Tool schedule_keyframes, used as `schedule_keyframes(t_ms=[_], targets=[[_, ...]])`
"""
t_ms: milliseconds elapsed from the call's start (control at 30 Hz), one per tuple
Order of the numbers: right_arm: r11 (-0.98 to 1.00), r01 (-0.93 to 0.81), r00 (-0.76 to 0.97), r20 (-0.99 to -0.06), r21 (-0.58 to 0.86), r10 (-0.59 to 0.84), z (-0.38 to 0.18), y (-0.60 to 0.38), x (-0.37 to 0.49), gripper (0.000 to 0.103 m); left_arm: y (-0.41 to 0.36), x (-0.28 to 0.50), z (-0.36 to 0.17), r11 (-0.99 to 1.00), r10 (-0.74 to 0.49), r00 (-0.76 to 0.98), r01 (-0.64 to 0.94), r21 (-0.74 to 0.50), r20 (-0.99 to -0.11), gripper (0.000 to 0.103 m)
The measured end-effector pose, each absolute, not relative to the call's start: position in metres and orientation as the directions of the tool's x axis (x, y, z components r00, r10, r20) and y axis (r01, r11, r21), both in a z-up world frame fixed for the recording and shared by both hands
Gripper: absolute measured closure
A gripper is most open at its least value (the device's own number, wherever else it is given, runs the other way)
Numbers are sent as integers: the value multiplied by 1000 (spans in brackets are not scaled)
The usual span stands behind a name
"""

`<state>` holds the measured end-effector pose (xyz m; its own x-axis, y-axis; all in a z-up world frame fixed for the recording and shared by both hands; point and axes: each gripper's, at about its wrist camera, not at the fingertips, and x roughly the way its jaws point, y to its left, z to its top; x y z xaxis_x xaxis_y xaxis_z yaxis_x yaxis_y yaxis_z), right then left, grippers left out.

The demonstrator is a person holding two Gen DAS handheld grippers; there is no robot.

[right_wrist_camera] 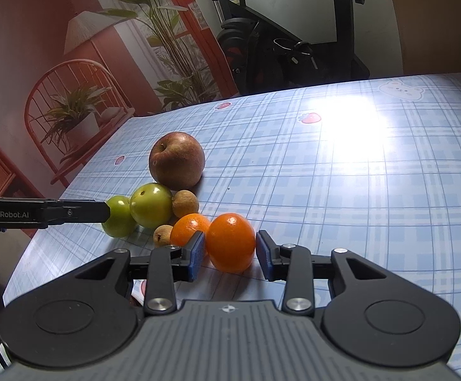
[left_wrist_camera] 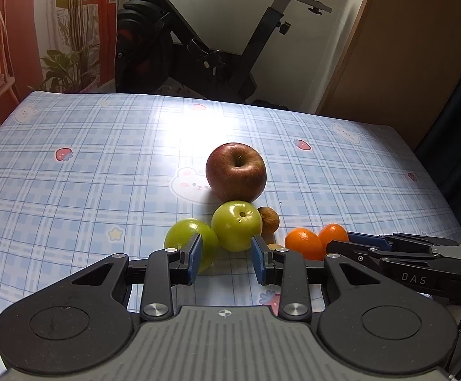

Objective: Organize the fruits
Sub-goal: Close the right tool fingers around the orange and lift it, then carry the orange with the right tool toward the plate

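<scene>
The fruits sit in a cluster on the blue plaid tablecloth (left_wrist_camera: 87, 174). A red apple (left_wrist_camera: 236, 171) is farthest, with two green fruits (left_wrist_camera: 236, 225) (left_wrist_camera: 181, 236) and a small brown fruit (left_wrist_camera: 268, 219) in front of it. My left gripper (left_wrist_camera: 227, 258) is open with only cloth between its pads; its tips flank the near side of the middle green fruit. Two oranges lie to the right. My right gripper (right_wrist_camera: 230, 254) is shut on the nearer orange (right_wrist_camera: 230, 243), which rests on the cloth. The other orange (right_wrist_camera: 189, 227) touches its left pad. A second brown fruit (right_wrist_camera: 162, 235) lies beside it.
An exercise bike (left_wrist_camera: 198, 47) stands beyond the table's far edge, next to a wall print of plants and a chair (right_wrist_camera: 71, 101). A brown panel (left_wrist_camera: 405, 47) rises at the back right. Bare cloth spreads to the left and far side of the cluster.
</scene>
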<state>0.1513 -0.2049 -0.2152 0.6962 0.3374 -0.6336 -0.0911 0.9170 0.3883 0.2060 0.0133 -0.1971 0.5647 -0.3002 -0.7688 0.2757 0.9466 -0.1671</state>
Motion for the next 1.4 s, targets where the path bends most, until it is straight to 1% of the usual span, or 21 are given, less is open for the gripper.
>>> schedule_keyframes(t_ms=[200,367,467,567,667,700,767,1000,1200,1400], targets=[[926,-96,712,-625,364,320,-212,-210,141,66,0,205,-197,932,-322,551,327,-155,-770,68],[935,-84,720,-628,344,295,-208,-220,130,66,-31,206,-202,897,-354,512,421,-131,-783,68],[935,-66,725,-627,348,284,-209,-228,122,66,-47,211,-210,887,-353,487,447,-120,-799,67],[934,-48,729,-626,354,275,-209,-235,115,66,-57,216,-217,891,-325,482,443,-93,-814,67],[932,-34,732,-626,361,270,-210,-240,110,66,-61,222,-224,898,-310,461,428,-97,-832,67],[931,-31,732,-626,365,270,-211,-241,110,66,-61,223,-226,898,-316,453,427,-108,-833,65],[928,-29,732,-625,370,272,-212,-242,109,66,-62,225,-229,897,-324,439,423,-125,-838,65],[925,-31,735,-619,379,278,-214,-245,108,66,-70,231,-233,897,-308,426,429,-109,-851,65],[931,-39,724,-631,363,277,-211,-243,110,66,-64,227,-232,892,-331,429,432,-131,-840,65],[930,-46,725,-628,363,281,-207,-235,111,66,-65,216,-219,877,-354,448,464,-125,-821,65]])
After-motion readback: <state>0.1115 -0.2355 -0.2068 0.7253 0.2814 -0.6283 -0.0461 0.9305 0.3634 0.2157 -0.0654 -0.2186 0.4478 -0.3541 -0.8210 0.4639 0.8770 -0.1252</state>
